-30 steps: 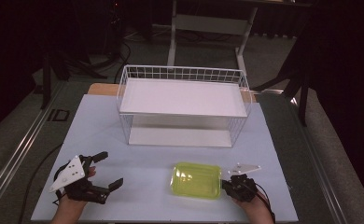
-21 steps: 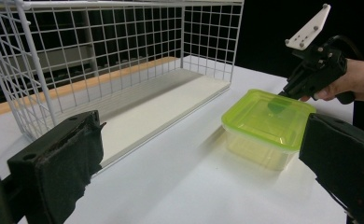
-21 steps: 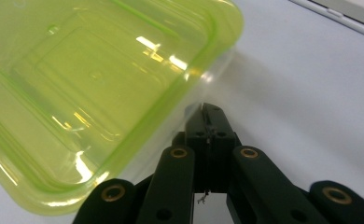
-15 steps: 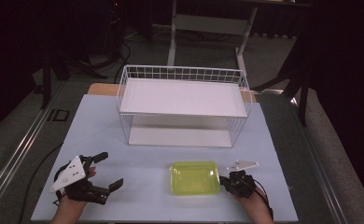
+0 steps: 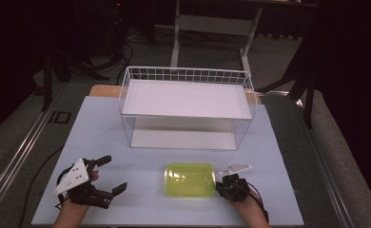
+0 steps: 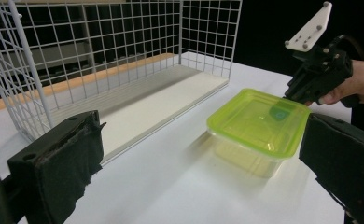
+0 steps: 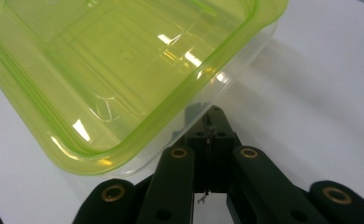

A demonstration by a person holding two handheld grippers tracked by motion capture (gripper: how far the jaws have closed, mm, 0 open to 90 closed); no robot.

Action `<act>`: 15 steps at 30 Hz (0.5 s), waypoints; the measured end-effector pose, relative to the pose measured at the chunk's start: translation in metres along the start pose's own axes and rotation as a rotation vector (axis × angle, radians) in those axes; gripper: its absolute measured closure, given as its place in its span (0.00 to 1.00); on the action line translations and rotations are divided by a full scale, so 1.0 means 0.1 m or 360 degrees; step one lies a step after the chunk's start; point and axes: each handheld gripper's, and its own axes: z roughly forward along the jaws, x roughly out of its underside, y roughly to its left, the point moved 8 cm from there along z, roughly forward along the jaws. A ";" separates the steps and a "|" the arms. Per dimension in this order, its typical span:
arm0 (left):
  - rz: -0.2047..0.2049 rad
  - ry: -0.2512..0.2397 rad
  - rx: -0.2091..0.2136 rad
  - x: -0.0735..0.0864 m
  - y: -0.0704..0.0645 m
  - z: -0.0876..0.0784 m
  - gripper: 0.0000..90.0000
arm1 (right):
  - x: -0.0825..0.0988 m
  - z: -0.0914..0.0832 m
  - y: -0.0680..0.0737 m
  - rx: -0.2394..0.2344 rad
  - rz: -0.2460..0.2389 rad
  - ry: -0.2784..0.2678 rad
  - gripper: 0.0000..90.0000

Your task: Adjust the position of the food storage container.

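Right gripper [image 5: 220,186]: jaws closed on the box [image 5: 190,180] rim.
Left gripper [image 5: 111,174]: jaws wide apart, holding nothing.
Box: on table [image 5: 102,118], before rack [image 5: 186,102].

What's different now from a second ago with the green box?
The green box slid a little toward the middle of the table and straightened out, pulled along by the right gripper, which stays shut on its rim. The left gripper kept open in its spot, and the wire rack did not move.

"ID" marking on floor [image 5: 60,117], table's left.
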 end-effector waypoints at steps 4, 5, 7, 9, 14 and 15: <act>-0.0002 0.0005 0.0001 0.01 0.01 0.00 0.00 | -0.07 0.07 0.05 -0.0018 -0.0019 0.0000 1.00; -0.0001 0.0005 0.0001 0.01 0.01 0.00 0.00 | -0.08 0.09 0.07 -0.0023 -0.0026 0.0003 1.00; -0.0002 0.0004 0.0002 0.01 0.01 0.00 0.00 | -0.11 0.13 0.10 -0.0028 -0.0045 0.0005 1.00; -0.0001 0.0006 0.0003 0.01 0.01 0.00 0.00 | -0.12 0.17 0.12 -0.0028 -0.0051 0.0017 1.00; 0.0002 0.0012 0.0007 0.02 0.01 0.00 0.00 | -0.19 0.21 0.15 -0.0024 -0.0083 0.0020 1.00; 0.0001 0.0010 0.0009 0.02 0.01 0.00 0.00 | -0.21 0.22 0.15 -0.0028 -0.0088 0.0018 1.00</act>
